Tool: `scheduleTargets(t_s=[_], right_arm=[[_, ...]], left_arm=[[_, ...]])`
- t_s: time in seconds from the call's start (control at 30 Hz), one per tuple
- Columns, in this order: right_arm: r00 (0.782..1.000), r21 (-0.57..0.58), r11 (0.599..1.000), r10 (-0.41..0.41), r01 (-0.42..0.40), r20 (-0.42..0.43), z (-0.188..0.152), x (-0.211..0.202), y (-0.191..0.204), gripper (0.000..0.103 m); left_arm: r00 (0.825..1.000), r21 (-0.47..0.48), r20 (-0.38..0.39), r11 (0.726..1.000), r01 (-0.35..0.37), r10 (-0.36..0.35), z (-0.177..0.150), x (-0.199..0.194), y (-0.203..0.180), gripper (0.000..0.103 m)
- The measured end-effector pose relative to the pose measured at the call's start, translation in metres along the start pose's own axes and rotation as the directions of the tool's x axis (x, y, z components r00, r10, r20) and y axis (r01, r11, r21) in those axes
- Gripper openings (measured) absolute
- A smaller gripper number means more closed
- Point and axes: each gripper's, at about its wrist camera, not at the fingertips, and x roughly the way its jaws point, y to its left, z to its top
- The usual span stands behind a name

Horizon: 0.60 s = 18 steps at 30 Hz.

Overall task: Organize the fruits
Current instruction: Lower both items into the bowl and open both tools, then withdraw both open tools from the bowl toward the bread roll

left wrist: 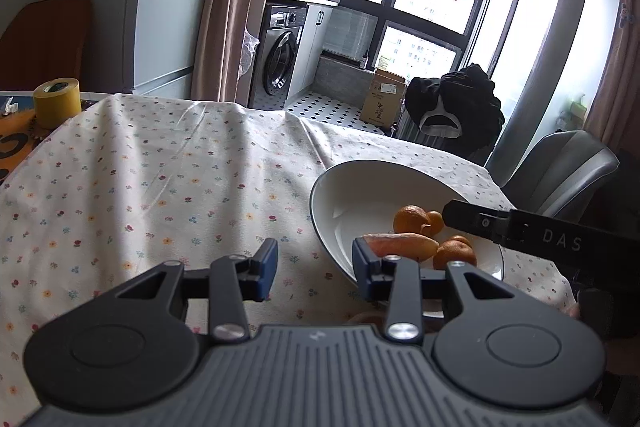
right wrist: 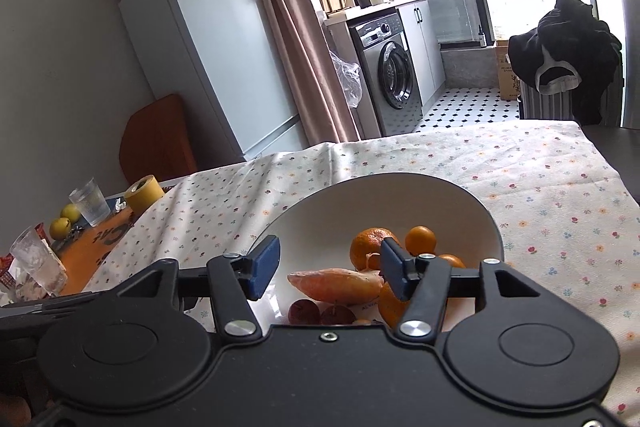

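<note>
A white bowl (left wrist: 360, 183) (right wrist: 400, 181) stands on the flowered tablecloth (left wrist: 160, 187). In it lie several oranges (left wrist: 410, 219) (right wrist: 370, 247), a long pinkish-orange sweet potato (left wrist: 400, 245) (right wrist: 336, 285) and two small dark red fruits (right wrist: 304, 311). My left gripper (left wrist: 314, 269) hovers at the bowl's near left rim, open, with nothing between its blue pads. My right gripper (right wrist: 329, 265) is open above the bowl, and the sweet potato lies just beneath its spread pads without touching them. In the left wrist view, one of its black fingers (left wrist: 472, 217) reaches over the bowl from the right.
At the table's far left are a yellow tape roll (left wrist: 56, 103) (right wrist: 144, 193), two glasses (right wrist: 90, 201) and two yellow-green fruits (right wrist: 60, 227) on an orange mat (right wrist: 100, 247). A grey chair (left wrist: 560, 167) stands beyond the right edge.
</note>
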Motion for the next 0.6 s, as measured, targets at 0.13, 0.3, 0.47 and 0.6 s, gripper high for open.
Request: scheduleTargets(t_s=[0.13, 0.3, 0.47, 0.6], right_arm=[[1.0, 0.018, 1.0, -0.009, 0.009, 0.0, -0.002, -0.011, -0.007, 0.056], [1.0, 0.025, 1.0, -0.016, 0.017, -0.011, -0.009, -0.023, -0.014, 0.056], [1.0, 0.028, 1.0, -0.015, 0.015, -0.01, -0.015, -0.037, -0.017, 0.064], [1.0, 0.017, 1.0, -0.012, 0.012, 0.0, -0.018, -0.049, -0.015, 0.071]], left_arm=[[1.0, 0.003, 0.003, 1.0, 0.011, -0.011, -0.002, -0.004, -0.004, 0.045], [1.0, 0.005, 0.008, 1.0, 0.013, -0.013, -0.006, -0.009, -0.008, 0.055], [1.0, 0.018, 0.018, 1.0, 0.009, -0.009, -0.011, -0.015, -0.012, 0.068], [1.0, 0.02, 0.019, 1.0, 0.009, -0.009, -0.015, -0.02, -0.014, 0.076]])
